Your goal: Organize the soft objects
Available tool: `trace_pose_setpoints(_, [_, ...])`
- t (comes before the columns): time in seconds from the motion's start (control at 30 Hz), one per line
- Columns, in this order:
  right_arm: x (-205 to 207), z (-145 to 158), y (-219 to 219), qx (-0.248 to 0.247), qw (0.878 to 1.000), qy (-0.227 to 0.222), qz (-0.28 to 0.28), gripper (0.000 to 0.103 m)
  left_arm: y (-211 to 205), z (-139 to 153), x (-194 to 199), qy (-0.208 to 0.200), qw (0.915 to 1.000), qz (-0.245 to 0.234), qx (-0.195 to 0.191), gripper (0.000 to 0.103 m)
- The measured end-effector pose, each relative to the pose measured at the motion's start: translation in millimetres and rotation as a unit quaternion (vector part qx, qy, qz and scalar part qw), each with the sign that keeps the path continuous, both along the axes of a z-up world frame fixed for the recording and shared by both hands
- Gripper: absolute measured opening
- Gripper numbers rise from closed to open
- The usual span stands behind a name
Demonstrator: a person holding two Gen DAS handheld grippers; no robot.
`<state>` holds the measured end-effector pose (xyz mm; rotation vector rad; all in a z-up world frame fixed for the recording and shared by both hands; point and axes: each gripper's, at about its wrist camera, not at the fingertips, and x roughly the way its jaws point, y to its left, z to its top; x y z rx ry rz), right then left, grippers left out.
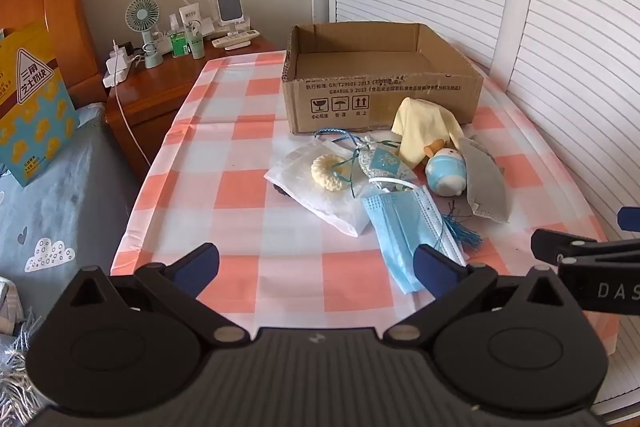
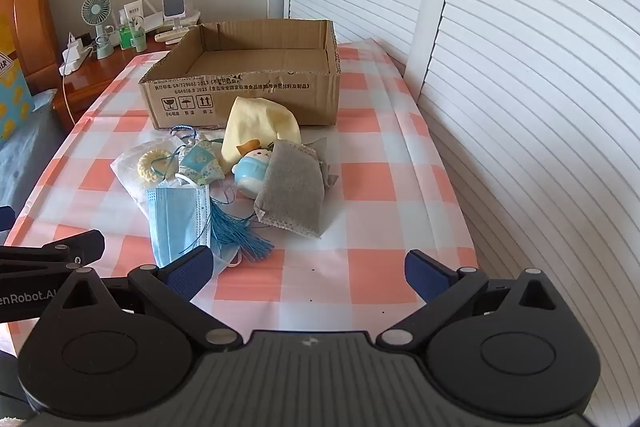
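left wrist view angled down over near table edge toward cardboard box [image 1: 380, 83], right wrist view likewise from further right, both set back from soft pile, blue face mask [image 2: 178, 223] and box shared, each catching other gripper at frame edge

pink-and-white checked tablecloth [image 2: 360, 183], brown cardboard box [image 2: 248, 95], light blue mask [image 2: 176, 219], pale yellow cloth [image 2: 256, 127], grey pouch [image 2: 292, 191], teal tassel [image 2: 236, 235]
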<state>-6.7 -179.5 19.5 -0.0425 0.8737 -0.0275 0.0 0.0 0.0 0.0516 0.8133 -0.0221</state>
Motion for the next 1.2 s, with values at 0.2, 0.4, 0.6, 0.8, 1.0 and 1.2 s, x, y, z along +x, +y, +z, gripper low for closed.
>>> trace_pose_setpoints(0.2, [-0.7,1.5,-0.5,-0.002,1.000,-0.002,-0.001,0.103,0.0,0.4,-0.9,-0.003,1.0000,-0.002,-0.004,0.103])
trace_pose_setpoints(0.4, [-1.6,1.3,0.4,-0.003,1.000,-0.004,0.001,0.103,0.1,0.6,-0.6,-0.002,1.0000,-0.001,-0.005,0.103])
trace_pose_setpoints(0.6, [-2.4,2.8,0.5,-0.003,1.000,-0.005,0.000,0.103,-0.2,-0.2,0.3,-0.003,1.0000,-0.002,-0.005,0.103])
trace_pose_setpoints(0.8, [-3.1,3.1,-0.3,-0.002,1.000,-0.005,0.000,0.103,0.3,0.7,-2.6,-0.003,1.0000,-0.002,-0.005,0.103])
trace_pose_setpoints(1.0, [-3.2,4.0,1.3,-0.002,1.000,-0.006,0.001,0.103,0.5,1.0,-2.2,-0.003,1.0000,-0.002,-0.005,0.103])
trace_pose_setpoints(1.2, [-4.2,4.7,1.6,-0.001,1.000,-0.008,0.004,0.103,0.1,1.9,-2.8,-0.003,1.0000,-0.003,-0.006,0.103])
